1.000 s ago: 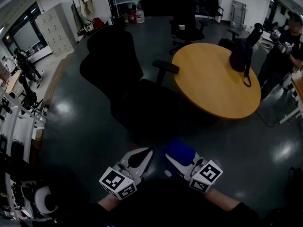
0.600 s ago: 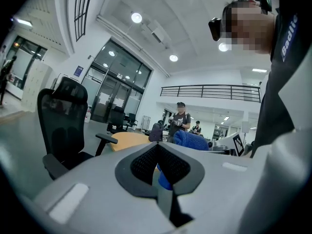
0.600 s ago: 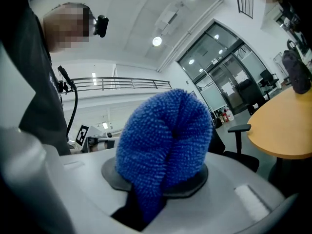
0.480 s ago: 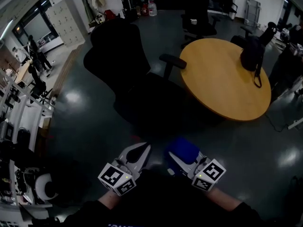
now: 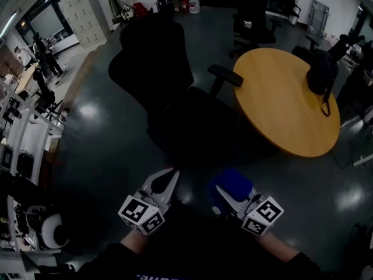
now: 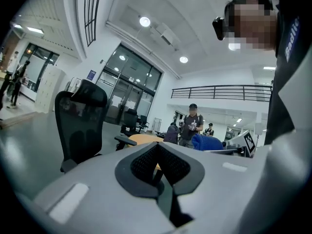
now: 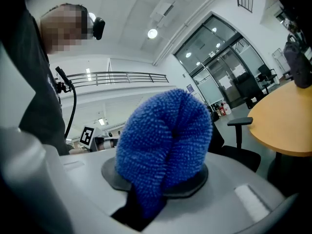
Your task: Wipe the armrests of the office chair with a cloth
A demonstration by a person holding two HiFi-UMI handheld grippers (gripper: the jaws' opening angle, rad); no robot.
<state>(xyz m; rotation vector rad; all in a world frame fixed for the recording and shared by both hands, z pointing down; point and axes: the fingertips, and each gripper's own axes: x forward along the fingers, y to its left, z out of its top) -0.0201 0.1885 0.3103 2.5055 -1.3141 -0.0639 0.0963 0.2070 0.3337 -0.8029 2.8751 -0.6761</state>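
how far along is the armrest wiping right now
Done: the blue cloth is clamped in the right gripper. In hand: it and the left gripper, shut and empty, hover short of the office chair. Left: all the wiping; the cloth is nowhere near the visible armrest.

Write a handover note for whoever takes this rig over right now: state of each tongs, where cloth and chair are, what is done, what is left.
Left tongs: shut, empty.
Right tongs: shut on the blue cloth.
Office chair stands ahead, apart from both tongs, beside the round table; one armrest shows on the table side.
Done: cloth in grip.
To do: reach the chair, wipe both armrests; neither is touched yet.
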